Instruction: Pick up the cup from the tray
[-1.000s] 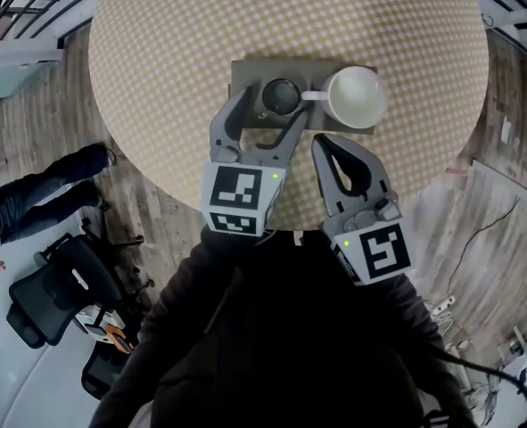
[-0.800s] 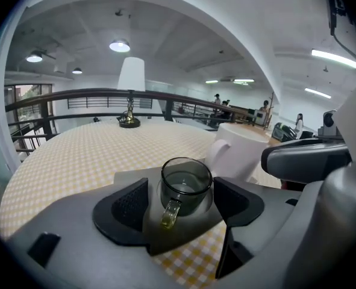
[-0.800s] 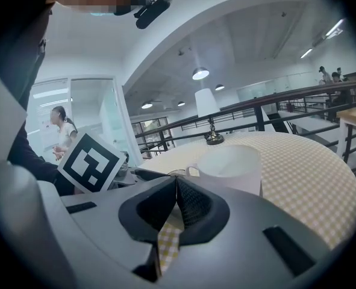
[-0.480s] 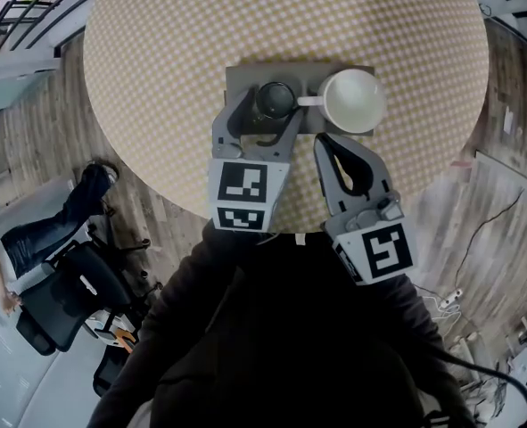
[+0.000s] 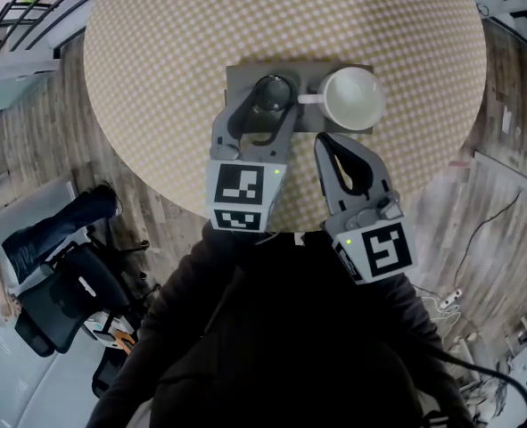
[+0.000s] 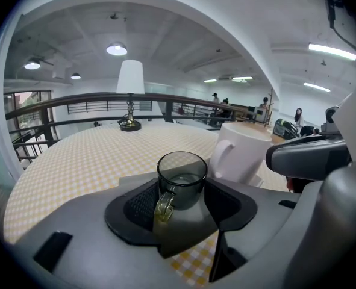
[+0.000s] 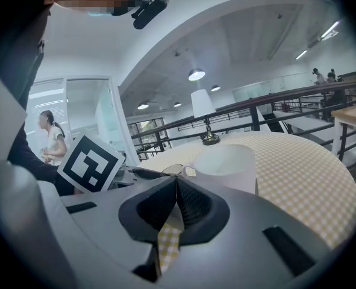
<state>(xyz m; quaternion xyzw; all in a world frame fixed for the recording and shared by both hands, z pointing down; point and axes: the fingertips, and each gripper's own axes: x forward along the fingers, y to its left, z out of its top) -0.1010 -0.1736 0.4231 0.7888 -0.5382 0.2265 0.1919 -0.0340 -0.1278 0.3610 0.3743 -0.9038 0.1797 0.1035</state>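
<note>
Checked cloth covers the round table (image 5: 156, 61), where my left gripper (image 5: 268, 111) is closing its jaws around the dark glass cup (image 6: 182, 179) on the grey tray (image 5: 238, 77) to lift it, while the right gripper (image 5: 322, 139) waits shut and empty.

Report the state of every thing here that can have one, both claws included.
glass cup: upright on the tray, looks empty, between the left claw's jaws.
white mug: upright on the tray, empty, handle toward the glass cup.
tray: flat on the table, carrying both cups.
left claw: jaws closing around the glass cup, no firm grip visible.
right claw: shut, empty, near the white mug.
</note>
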